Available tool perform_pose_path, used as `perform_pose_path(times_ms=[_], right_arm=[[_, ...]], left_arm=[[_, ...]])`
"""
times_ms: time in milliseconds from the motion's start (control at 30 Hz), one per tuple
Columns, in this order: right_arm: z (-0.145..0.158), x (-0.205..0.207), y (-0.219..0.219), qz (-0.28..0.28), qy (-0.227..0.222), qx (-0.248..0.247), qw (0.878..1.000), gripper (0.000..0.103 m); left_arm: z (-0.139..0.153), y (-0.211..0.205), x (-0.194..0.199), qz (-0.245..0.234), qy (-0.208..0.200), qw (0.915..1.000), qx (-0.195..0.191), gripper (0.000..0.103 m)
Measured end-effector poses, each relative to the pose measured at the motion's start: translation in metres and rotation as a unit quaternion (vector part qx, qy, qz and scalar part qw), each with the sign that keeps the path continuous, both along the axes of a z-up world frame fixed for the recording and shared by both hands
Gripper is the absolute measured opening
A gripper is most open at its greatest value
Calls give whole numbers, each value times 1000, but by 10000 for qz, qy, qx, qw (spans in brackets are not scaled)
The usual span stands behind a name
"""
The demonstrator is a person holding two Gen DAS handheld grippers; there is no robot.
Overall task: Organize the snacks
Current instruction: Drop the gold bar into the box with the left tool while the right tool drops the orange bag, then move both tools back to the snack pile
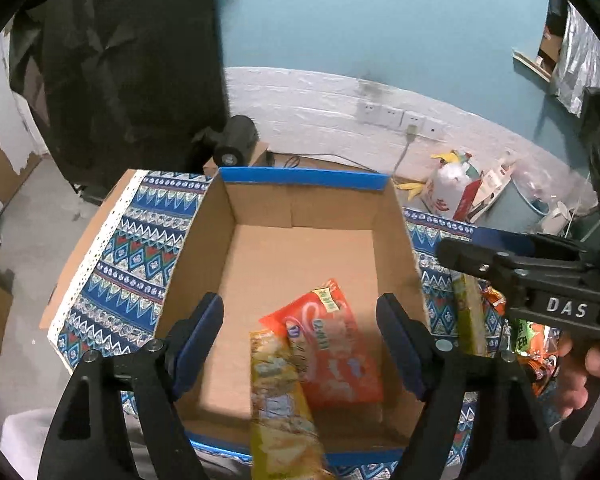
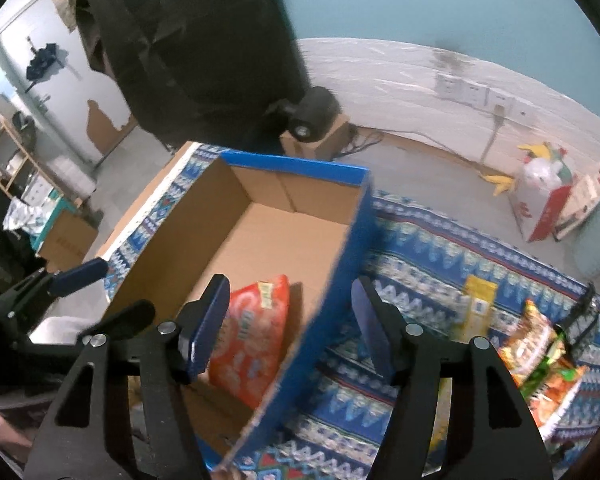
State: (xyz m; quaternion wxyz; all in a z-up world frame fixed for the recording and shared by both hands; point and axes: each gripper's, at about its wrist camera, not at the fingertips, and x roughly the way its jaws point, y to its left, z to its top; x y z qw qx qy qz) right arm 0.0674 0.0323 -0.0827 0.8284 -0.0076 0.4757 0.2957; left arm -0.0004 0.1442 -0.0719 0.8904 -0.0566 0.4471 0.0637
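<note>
White "DAS" lettering on black right claw (image 1: 460,252)

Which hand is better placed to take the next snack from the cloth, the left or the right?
Probably the right. The remaining snack packets lie on the patterned cloth beside the right tongs, outside the cardboard box. The left tongs stand open over the box, above the orange packet and yellow packet.

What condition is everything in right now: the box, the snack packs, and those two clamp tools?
Cardboard box: open-topped, mostly bare inside.
Red snack pack: lying flat in the box.
Yellow snack pack: slanted over the box's near edge.
Left hand-held gripper: open, holding nothing.
Right hand-held gripper: open, straddling the box wall.
</note>
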Motion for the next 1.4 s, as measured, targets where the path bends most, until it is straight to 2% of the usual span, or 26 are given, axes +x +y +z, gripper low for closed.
perform_pose_path(times_ms=[367, 800, 900, 1200, 1400], right_arm=[[4, -12, -78, -582, -13, -254, 9980, 71], [-12, -33, -184, -1522, 277, -504, 9867, 73], [-19, -40, -205, -1702, 361, -557, 9832, 76], [-49, -64, -267, -2272, 718, -780, 9681, 76], [-72, -76, -307, -2715, 1040, -770, 9537, 76]], left_arm=[[-3, -45, 7, -388, 116, 9992, 15, 80], [-14, -125, 9, -1214, 329, 9919, 200, 80], [-17, -141, 9, -1387, 376, 9894, 223, 80], [-25, -179, 13, -1735, 537, 9832, 175, 80], [-37, -207, 16, -1975, 644, 9773, 409, 80]])
